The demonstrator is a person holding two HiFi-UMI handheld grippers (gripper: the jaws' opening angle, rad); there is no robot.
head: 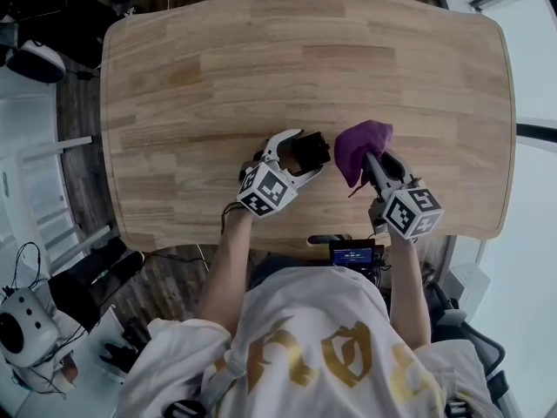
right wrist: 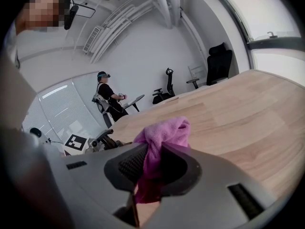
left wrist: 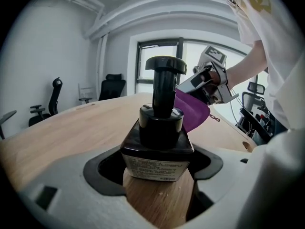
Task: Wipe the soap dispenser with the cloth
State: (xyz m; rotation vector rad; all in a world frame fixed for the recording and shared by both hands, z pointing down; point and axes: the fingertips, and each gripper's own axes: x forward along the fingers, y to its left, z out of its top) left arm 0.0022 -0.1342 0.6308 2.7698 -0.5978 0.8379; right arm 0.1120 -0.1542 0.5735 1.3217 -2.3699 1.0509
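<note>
A dark soap dispenser (left wrist: 159, 137) with a black pump head stands between the jaws of my left gripper (left wrist: 157, 175), which is shut on its square body. In the head view the soap dispenser (head: 311, 150) shows near the table's front edge, held by the left gripper (head: 300, 153). My right gripper (head: 372, 159) is shut on a purple cloth (head: 359, 144); the purple cloth (right wrist: 159, 140) bunches out past the jaws of the right gripper (right wrist: 151, 168). The cloth (left wrist: 190, 111) hangs just right of the pump, close to it; touching or not I cannot tell.
The wooden table (head: 261, 68) spreads wide beyond both grippers. Its front edge (head: 287, 238) runs just under my hands. Office chairs (left wrist: 112, 85) and windows line the room. Another person (right wrist: 107, 99) stands far off.
</note>
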